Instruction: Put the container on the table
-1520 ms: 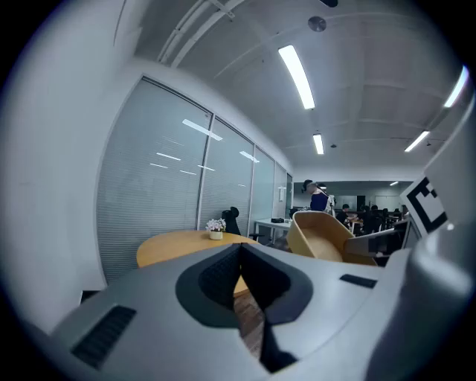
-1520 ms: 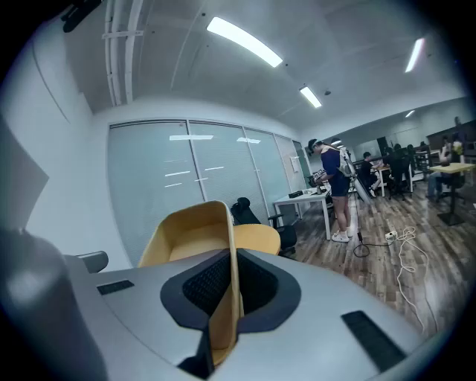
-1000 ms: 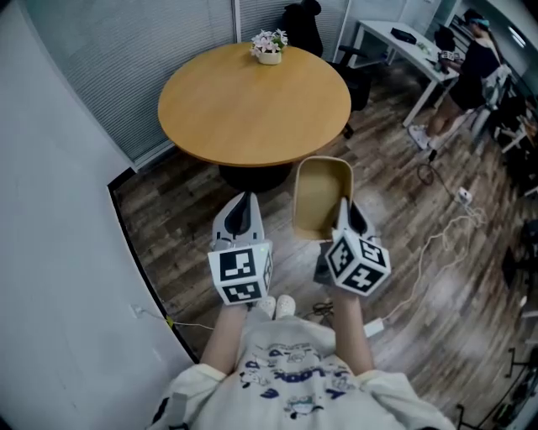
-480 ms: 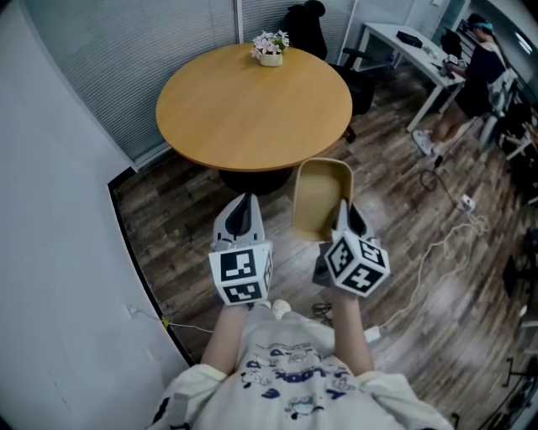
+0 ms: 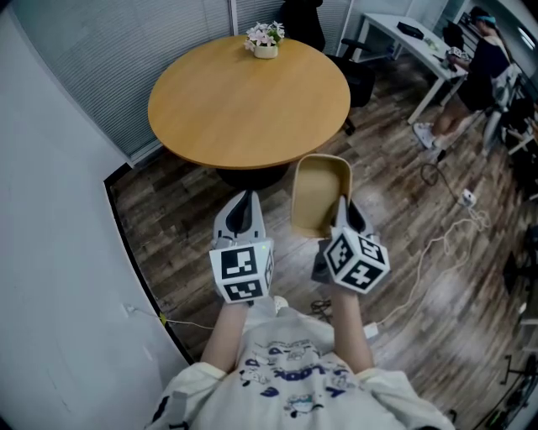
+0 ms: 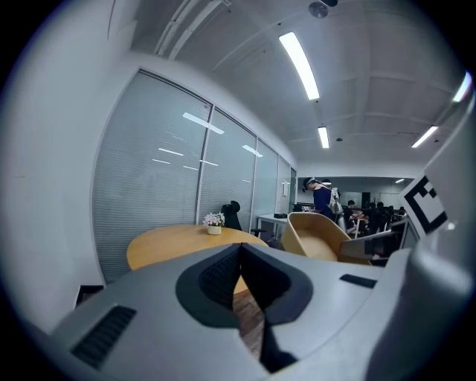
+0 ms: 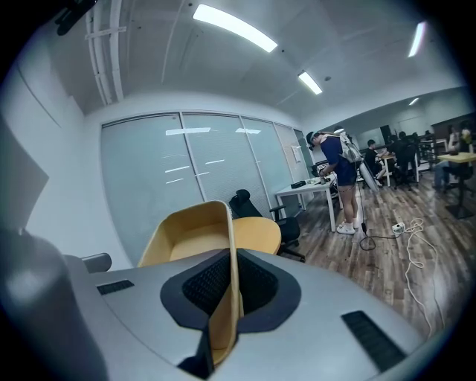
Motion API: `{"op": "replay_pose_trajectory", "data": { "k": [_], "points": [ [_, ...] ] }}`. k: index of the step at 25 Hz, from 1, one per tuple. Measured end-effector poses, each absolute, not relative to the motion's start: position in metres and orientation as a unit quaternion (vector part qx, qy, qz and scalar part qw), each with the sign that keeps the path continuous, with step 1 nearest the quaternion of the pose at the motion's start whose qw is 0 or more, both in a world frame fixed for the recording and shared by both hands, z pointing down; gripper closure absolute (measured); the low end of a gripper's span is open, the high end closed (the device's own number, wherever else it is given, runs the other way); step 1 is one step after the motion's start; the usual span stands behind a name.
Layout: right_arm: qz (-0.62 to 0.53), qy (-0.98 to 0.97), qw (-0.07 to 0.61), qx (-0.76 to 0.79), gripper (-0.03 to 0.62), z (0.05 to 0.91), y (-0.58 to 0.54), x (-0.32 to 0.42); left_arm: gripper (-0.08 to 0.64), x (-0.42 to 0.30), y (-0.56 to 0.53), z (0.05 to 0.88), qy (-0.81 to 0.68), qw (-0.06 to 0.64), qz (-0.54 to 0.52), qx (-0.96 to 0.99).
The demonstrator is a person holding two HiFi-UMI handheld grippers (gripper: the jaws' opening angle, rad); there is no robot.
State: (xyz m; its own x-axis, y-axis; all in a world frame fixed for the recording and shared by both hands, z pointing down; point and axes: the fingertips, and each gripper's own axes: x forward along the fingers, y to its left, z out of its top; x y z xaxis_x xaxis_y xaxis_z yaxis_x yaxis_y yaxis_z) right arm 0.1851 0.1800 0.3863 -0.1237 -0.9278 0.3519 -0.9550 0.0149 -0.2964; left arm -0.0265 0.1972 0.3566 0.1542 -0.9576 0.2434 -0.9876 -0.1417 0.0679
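A tan open container [image 5: 320,195] hangs above the wooden floor just short of the round wooden table [image 5: 249,99]. My right gripper [image 5: 344,215] is shut on the container's near wall; in the right gripper view that wall [image 7: 230,290] runs between the jaws and the tub [image 7: 192,232] opens to the left. My left gripper [image 5: 243,207] is beside it, jaws closed together with nothing between them. From the left gripper view the container [image 6: 320,238] shows to the right, the table [image 6: 186,242] ahead.
A small pot of flowers [image 5: 265,39] stands at the table's far edge. A black office chair [image 5: 303,18] is behind the table. A white desk [image 5: 410,44] and a standing person [image 5: 475,71] are at the right. Cables [image 5: 437,243] lie on the floor. A grey wall runs along the left.
The view has crept forward a little toward the table; the table sits slightly lower and nearer in the frame. Both grippers keep their pose, and the container stays held.
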Motion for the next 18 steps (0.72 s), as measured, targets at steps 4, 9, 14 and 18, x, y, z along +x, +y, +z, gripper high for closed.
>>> {"op": "replay_pose_trajectory", "data": {
  "k": [4, 9, 14, 18],
  "points": [
    [0.237, -0.709, 0.034, 0.663, 0.574, 0.394, 0.160, 0.182, 0.557, -0.028, 0.176, 0.364, -0.642, 0.111, 0.073, 0.755],
    [0.232, -0.706, 0.038, 0.668, 0.575, 0.398, 0.122, 0.176, 0.557, -0.031, 0.134, 0.371, -0.633, 0.113, 0.072, 0.763],
    [0.231, -0.708, 0.035, 0.666, 0.574, 0.396, 0.073, 0.164, 0.557, -0.037, 0.086, 0.373, -0.627, 0.113, 0.070, 0.768],
    [0.230, -0.707, 0.033, 0.668, 0.574, 0.392, 0.032, 0.155, 0.557, -0.046, 0.047, 0.372, -0.625, 0.119, 0.069, 0.768]
  ]
}}
